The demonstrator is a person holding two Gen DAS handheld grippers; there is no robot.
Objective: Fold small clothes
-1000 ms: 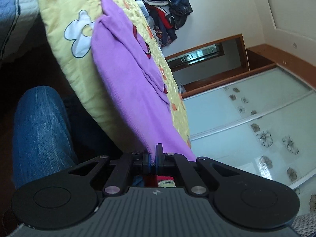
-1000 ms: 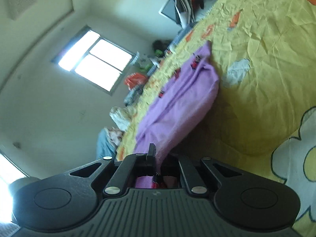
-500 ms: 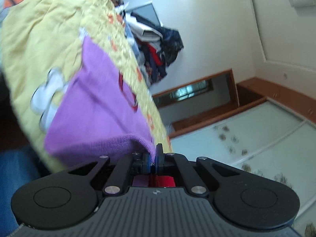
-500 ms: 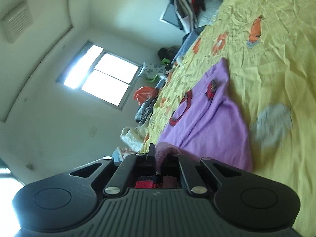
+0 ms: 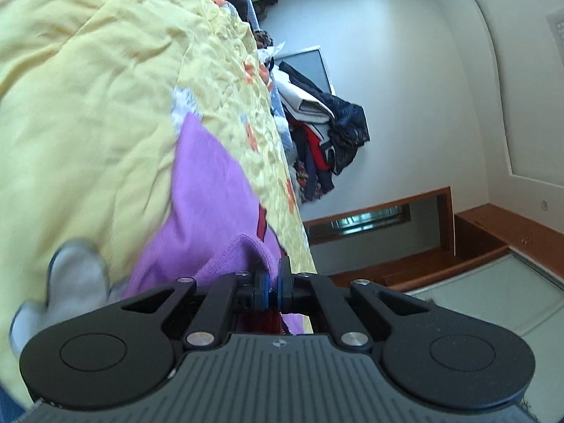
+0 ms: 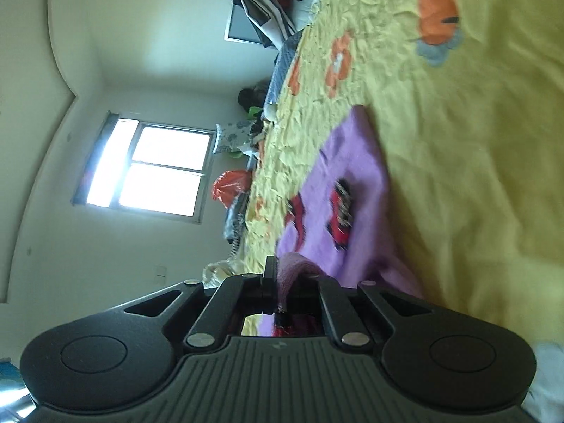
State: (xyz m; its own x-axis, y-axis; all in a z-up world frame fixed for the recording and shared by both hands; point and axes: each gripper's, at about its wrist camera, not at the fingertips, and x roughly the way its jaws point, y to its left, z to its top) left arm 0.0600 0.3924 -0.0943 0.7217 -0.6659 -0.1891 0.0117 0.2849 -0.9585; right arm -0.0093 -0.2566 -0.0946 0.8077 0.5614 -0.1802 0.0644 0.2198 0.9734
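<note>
Room: bedroom, white walls, bright window (image 6: pixel 148 169), heap of clothes (image 5: pixel 324 130) at the far edge of the bed
Surface: bed under a yellow quilt (image 5: pixel 88 105) with orange and grey flower prints
Garment: small purple top (image 6: pixel 352 190) with red and black motifs, mostly flat on the quilt, near edge lifted
Left gripper (image 5: pixel 272 285): jaws pinched tight on a raised fold of the near hem
Right gripper (image 6: pixel 278 282): jaws clamped on the other near corner, cloth bunched between them
Step, as judged: carrying the near edge over the body to halve the top
Doing it well: keep both grips level and equally far apart, hem taut, lay edge on edge, release only once cloth rests flat
Risk: uneven pull skewing the fold
</note>
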